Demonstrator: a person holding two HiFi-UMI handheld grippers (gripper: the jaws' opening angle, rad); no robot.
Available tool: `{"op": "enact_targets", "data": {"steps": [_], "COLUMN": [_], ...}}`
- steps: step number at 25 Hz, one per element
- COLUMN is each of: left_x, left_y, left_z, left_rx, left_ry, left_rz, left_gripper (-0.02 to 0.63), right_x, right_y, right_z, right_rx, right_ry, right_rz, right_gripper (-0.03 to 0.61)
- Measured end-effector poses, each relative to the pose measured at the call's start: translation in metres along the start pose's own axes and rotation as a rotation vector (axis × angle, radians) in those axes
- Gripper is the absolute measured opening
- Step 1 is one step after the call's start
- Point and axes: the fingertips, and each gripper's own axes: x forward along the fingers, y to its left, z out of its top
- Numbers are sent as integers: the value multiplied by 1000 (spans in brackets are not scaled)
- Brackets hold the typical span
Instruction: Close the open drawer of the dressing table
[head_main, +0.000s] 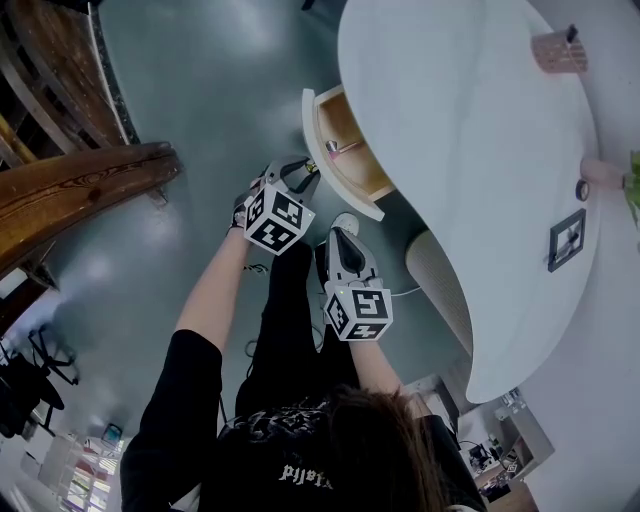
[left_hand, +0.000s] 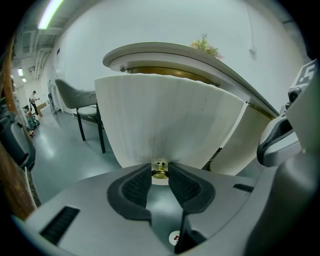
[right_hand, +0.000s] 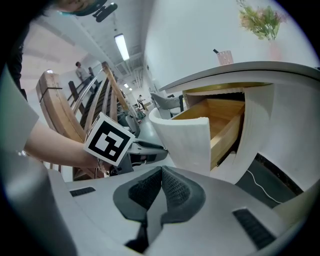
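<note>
The white dressing table (head_main: 470, 150) has one drawer (head_main: 345, 150) pulled out, its wooden inside showing. My left gripper (head_main: 300, 178) is at the curved, ribbed drawer front (left_hand: 165, 125). Its pads sit on either side of the small brass knob (left_hand: 159, 171) and hold it. My right gripper (head_main: 343, 238) hangs just below and to the right, off the drawer, with its jaws shut on nothing (right_hand: 161, 172). In the right gripper view the open drawer (right_hand: 215, 125) is ahead and the left gripper (right_hand: 142, 150) reaches its front from the left.
On the tabletop stand a pink cup (head_main: 558, 50), a small picture frame (head_main: 566, 238) and a plant (left_hand: 205, 46). The table's ribbed pedestal (head_main: 440, 285) is to the right of my hands. A wooden structure (head_main: 80, 190) fills the left, and a chair (left_hand: 80, 102) stands beyond the drawer.
</note>
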Motion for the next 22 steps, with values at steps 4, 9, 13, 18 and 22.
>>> {"op": "enact_targets", "data": {"steps": [4, 9, 13, 18, 22], "left_x": [3, 8, 9, 11, 13], "left_y": [0, -1, -1, 0, -2], "left_z": [4, 9, 10, 13, 16], "left_rx": [-11, -16, -13, -6, -9], "left_ry": [-12, -22, -22, -18, -14], "left_rz": [3, -3, -6, 1, -11], "left_gripper": [117, 117, 118, 117, 117], "right_x": [0, 2, 3, 6, 4], "right_y": [-3, -7, -12, -11, -11], "right_z": [0, 0, 3, 4, 2], "right_rx": [0, -3, -6, -9, -12], "right_ry": [4, 10, 12, 14, 17], "right_rz": [-1, 5, 4, 13, 18], "right_gripper": [28, 28, 28, 28, 26]}}
